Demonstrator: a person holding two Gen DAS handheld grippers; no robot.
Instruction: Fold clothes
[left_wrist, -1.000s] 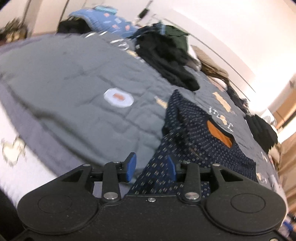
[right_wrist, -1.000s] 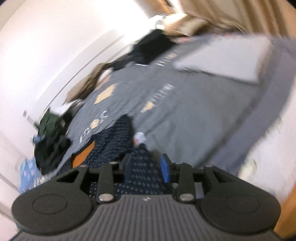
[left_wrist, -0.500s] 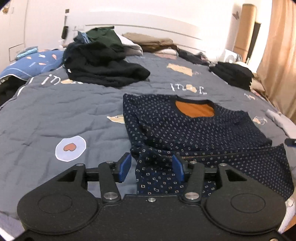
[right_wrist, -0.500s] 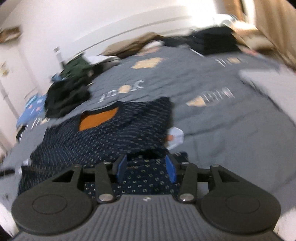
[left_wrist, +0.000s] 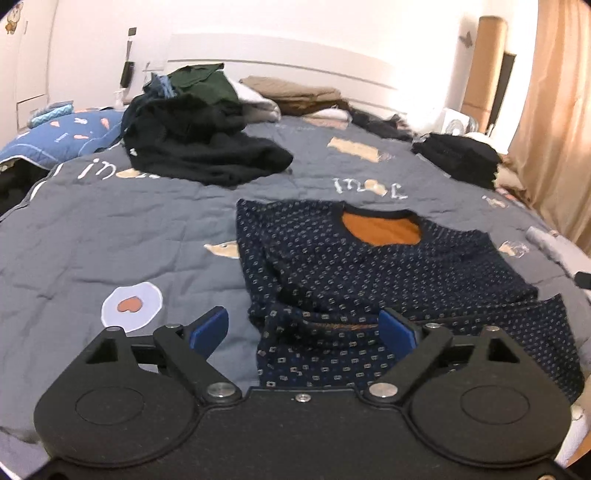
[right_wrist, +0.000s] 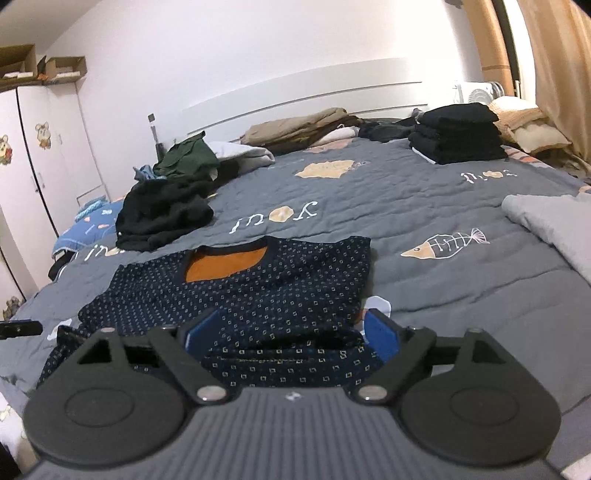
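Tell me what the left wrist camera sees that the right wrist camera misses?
Only the left view shows the fried-egg patch on the quilt. Only the right view shows the white wardrobe, cardboard boxes on top and the fish-skeleton patch. Both show the dotted navy sweater lying flat, the unfolded dark clothes heap, and the folded black stack.

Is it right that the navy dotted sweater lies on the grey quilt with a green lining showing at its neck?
Not quite: the lining at the neck of the navy dotted sweater is orange, not green, as the left wrist view shows. It does lie on the grey quilt.
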